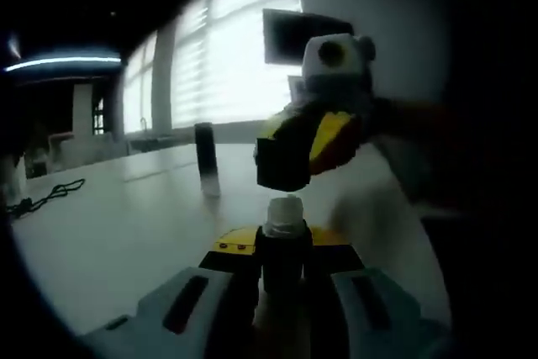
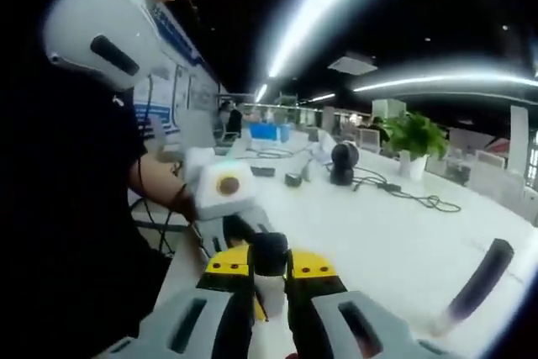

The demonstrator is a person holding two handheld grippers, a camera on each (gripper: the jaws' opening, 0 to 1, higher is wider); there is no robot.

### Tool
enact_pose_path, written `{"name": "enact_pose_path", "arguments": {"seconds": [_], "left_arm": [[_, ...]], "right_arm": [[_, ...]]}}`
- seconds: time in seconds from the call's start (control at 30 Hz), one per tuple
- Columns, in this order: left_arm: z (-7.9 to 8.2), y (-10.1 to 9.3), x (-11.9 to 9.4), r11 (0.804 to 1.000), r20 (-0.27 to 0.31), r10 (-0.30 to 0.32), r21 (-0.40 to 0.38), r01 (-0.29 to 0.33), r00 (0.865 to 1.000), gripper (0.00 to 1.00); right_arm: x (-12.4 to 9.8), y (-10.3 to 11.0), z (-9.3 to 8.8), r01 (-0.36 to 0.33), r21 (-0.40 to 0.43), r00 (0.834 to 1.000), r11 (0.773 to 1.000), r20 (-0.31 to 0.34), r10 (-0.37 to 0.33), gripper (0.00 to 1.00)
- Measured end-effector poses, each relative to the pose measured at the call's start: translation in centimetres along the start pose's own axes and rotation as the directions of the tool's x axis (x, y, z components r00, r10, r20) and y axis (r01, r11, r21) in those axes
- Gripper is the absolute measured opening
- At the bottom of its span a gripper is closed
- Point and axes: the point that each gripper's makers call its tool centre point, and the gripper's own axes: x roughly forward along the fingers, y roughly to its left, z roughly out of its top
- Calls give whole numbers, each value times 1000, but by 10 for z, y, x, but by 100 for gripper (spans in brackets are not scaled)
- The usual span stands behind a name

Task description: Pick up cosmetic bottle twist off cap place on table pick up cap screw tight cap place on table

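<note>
Left gripper view: my left gripper [image 1: 283, 279] is closed narrow around the dark body of the cosmetic bottle [image 1: 283, 250], held upright above the white table [image 1: 126, 224]. The bottle's pale neck [image 1: 284, 214] stands bare. Just above it hangs my right gripper [image 1: 290, 161], coming in from the right; I cannot tell here whether it carries anything. Farther back, left of the bottle, a dark cylinder [image 1: 206, 160] stands on the table, and a black cable [image 1: 46, 195] lies at the far left.

Risk: the bare neck sits directly below the right gripper. If I lower the right gripper off-axis, the bottle can tip within the left jaws or slip out.

Right gripper view: my right gripper [image 2: 271, 287] is drawn narrow on a dark cap [image 2: 269, 254]; a pale part, probably the bottle neck, shows just below, between the jaws. The left gripper [image 2: 223, 208] lies just beyond, to the left. At the far right a dark stick-shaped object [image 2: 479, 283] leans across the table edge of the view.

Risk: the cap is gripped at its sides only. If I turn it before the threads seat, I judge that it cross-threads or pops free and rolls away. Contents can spill if the bottle tilts while open.
</note>
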Motion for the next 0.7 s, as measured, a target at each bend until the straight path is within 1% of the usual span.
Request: {"name": "enact_pose_path", "arguments": {"seconds": [0.1, 0.2, 0.3, 0.4, 0.43, 0.5, 0.57, 0.7], "left_arm": [[-1, 1, 0, 1000, -2, -3, -10, 3, 1000, 10], [-1, 1, 0, 1000, -1, -6, -14, 6, 1000, 10], [-2, -1, 0, 1000, 0, -14, -15, 14, 1000, 10], [-2, -1, 0, 1000, 0, -19, -19, 19, 1000, 10], [-2, -1, 0, 1000, 2, -23, -17, 23, 1000, 10], [-2, -5, 0, 999, 3, -45, -15, 45, 999, 10], [-2, -7, 0, 998, 3, -59, -13, 59, 998, 10], [-1, -11, -1, 995, 2, -96, -28, 96, 995, 10]], "right_arm": [[4, -1, -6, -14, -17, 1000, 1000, -24, 14, 9], [7, 3, -11, -62, -28, 997, 998, -56, 60, 9], [8, 2, -15, -89, -34, 994, 995, -74, 86, 9], [9, 4, -15, -128, -42, 989, 991, -81, 124, 9], [9, 5, -15, -150, -52, 986, 987, -86, 145, 9], [7, 10, -15, -211, -66, 974, 975, -99, 204, 9], [7, 12, -15, -257, -74, 963, 964, -110, 248, 9], [7, 15, -15, -316, -83, 944, 945, -121, 305, 9]]}}
